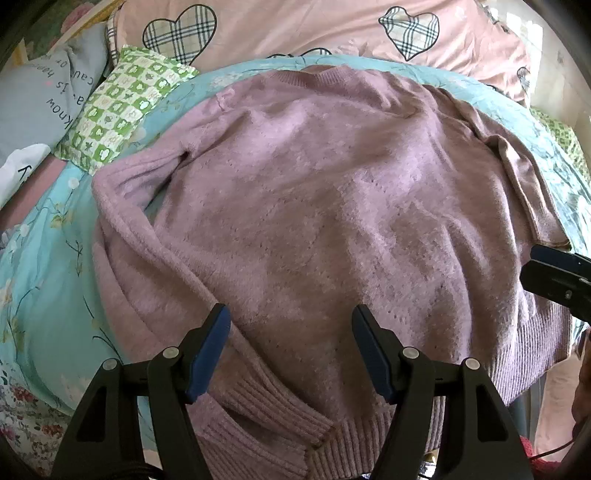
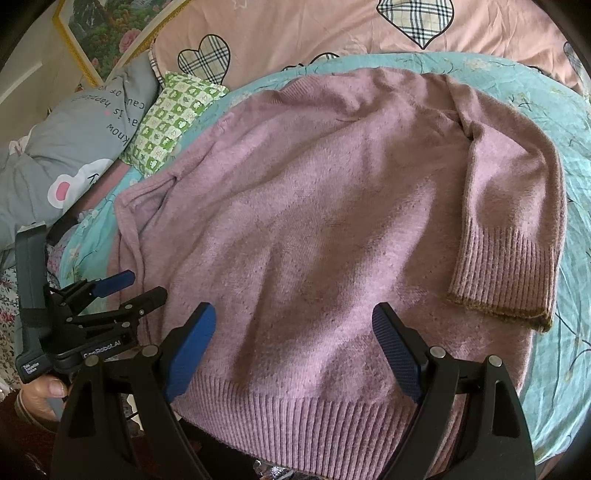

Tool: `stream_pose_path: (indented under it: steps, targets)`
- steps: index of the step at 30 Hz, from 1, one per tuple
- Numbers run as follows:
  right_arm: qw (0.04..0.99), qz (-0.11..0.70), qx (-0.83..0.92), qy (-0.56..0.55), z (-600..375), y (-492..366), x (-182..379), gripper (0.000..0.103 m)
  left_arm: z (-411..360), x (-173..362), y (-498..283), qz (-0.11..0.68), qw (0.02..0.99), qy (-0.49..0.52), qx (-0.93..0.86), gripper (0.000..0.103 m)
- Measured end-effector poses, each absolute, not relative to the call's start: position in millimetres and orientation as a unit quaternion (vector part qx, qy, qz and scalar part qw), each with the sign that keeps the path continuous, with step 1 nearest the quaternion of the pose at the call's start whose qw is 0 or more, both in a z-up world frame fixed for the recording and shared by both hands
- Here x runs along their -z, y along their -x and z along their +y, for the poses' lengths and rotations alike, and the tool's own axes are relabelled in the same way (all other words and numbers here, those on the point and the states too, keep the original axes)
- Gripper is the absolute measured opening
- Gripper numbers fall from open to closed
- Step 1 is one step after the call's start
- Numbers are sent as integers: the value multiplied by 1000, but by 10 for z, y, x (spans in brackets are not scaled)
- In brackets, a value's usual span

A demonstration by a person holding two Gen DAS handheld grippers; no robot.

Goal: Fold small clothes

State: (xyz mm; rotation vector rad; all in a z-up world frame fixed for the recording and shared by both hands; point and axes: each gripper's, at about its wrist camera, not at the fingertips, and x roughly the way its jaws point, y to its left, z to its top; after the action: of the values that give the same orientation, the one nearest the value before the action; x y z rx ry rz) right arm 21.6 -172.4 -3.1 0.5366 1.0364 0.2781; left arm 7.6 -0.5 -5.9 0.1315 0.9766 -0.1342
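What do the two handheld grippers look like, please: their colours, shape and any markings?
Both grippers are matte black plastic. The left gripper and right gripper each have two angular fingers with ribbed blue pads and round silver pivot pins. Seen from the right wrist, the left one has a dark grey handle with white lettering, too small to read surely.

Sweater (image 2: 332, 206): mauve-pink knit, ribbed cuff (image 2: 506, 280) edged in brown. Bedsheet (image 2: 569, 258): turquoise, printed with sprigs. Quilt (image 2: 295, 33): salmon pink, patterned with plaid hearts. Small pillow (image 2: 173, 118): green-and-white check. Cushion (image 2: 85, 140): grey, lettered in dark text. Hand-held gripper pads (image 2: 192, 347): blue on black.
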Motion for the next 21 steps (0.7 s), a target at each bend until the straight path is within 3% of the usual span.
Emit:
stream_pose_path:
  steps: [14, 21]
  targets:
    - [837, 468, -139, -249, -1917, -569, -5, 87, 24, -47, -401, 462, 881, -67, 73, 72]
    - [856, 445, -142, -222, -2245, -1125, -175, 87, 117, -367, -889, 425, 897, -65, 99, 72]
